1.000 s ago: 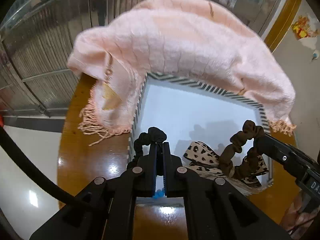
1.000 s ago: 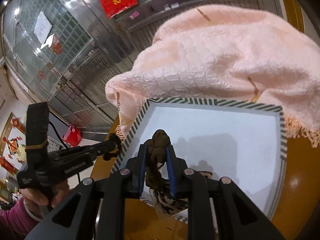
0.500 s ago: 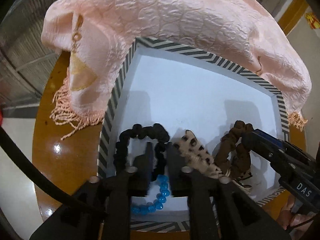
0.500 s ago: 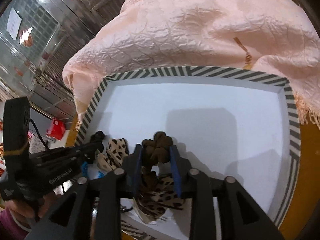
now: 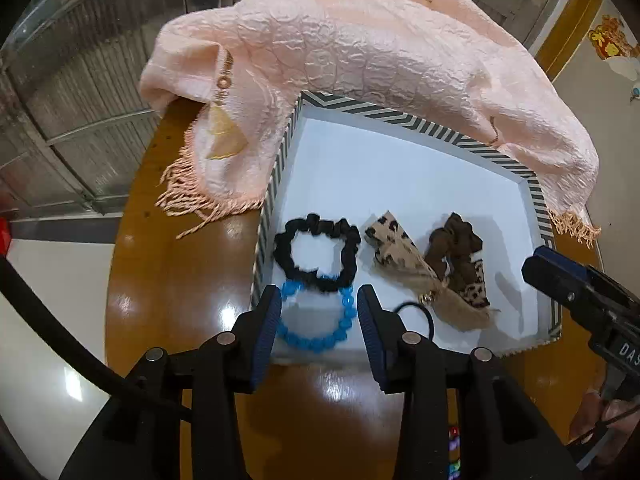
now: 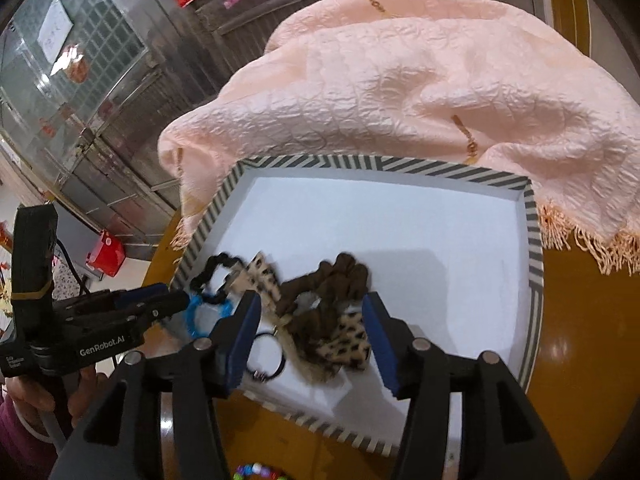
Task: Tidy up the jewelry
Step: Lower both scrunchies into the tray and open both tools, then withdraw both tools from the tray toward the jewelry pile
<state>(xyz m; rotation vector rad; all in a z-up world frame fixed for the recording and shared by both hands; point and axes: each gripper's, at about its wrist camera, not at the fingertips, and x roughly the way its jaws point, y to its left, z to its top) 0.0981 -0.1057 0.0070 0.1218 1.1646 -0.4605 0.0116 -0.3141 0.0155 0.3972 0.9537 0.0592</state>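
A white tray with a striped rim (image 5: 400, 118) holds a black scrunchie (image 5: 316, 254), a blue bead bracelet (image 5: 316, 320), a leopard-print hair bow (image 5: 400, 256), a brown scrunchie (image 5: 452, 240) and a thin black hair tie (image 5: 416, 312). My left gripper (image 5: 318, 304) hovers over the bracelet, its jaws opening, the pads touching nothing. In the right wrist view my right gripper (image 6: 311, 306) straddles the brown scrunchie (image 6: 332, 280), which lies on the leopard fabric (image 6: 344, 344). Its jaws are opening too, clear of the scrunchie.
A pink fringed scarf (image 5: 360, 52) drapes over the tray's far rim (image 6: 360, 162) and the round brown table (image 5: 180, 280). Coloured beads (image 6: 256, 471) lie at the near table edge. A hand (image 6: 24, 396) grips the left tool. A metal shutter stands behind.
Both grippers went from shut to open. The left let go of the black scrunchie and blue bracelet, the right of the brown scrunchie; all now lie in the tray.
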